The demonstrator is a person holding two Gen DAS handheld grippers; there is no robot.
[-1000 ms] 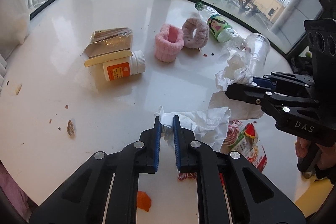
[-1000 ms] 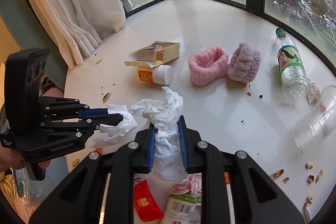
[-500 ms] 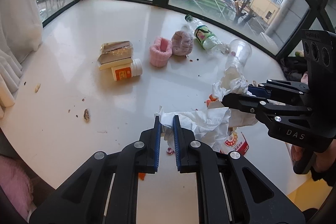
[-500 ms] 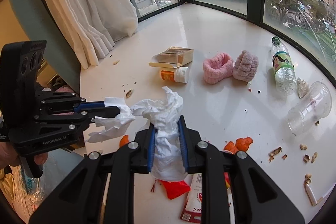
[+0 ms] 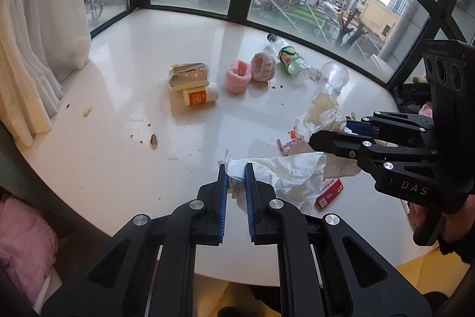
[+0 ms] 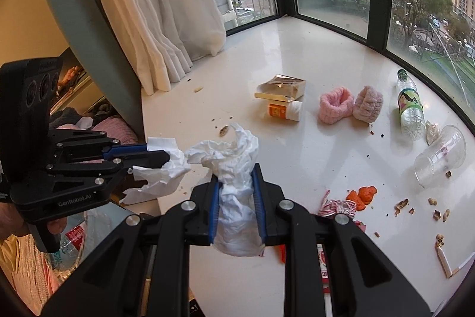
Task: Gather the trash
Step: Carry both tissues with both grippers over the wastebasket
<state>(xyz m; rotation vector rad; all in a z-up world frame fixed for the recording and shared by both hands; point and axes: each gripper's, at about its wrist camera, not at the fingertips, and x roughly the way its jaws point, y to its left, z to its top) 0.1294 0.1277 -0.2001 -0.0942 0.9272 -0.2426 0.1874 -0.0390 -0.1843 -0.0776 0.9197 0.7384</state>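
Observation:
My left gripper (image 5: pixel 236 170) is shut on a crumpled white tissue (image 5: pixel 285 174) held above the near edge of the white table (image 5: pixel 133 73). My right gripper (image 6: pixel 236 173) is shut on another crumpled white tissue (image 6: pixel 234 156), also lifted off the table. In the left wrist view the right gripper (image 5: pixel 314 138) comes in from the right with its tissue (image 5: pixel 323 115). In the right wrist view the left gripper (image 6: pixel 166 153) comes in from the left with its tissue (image 6: pixel 160 180).
On the table lie a torn carton (image 6: pixel 282 88), a pill bottle (image 6: pixel 285 110), two pink fuzzy bands (image 6: pixel 337 104), a plastic bottle (image 6: pixel 409 109), a clear cup (image 6: pixel 439 156), orange peel (image 6: pixel 362 195), a red wrapper (image 5: pixel 328 192), nut shells and a cigarette (image 6: pixel 442 260). A curtain (image 6: pixel 154 8) hangs left.
Both grippers have lifted and pulled back from the table with their tissues. The table items look smaller and farther, and the near table edge now shows.

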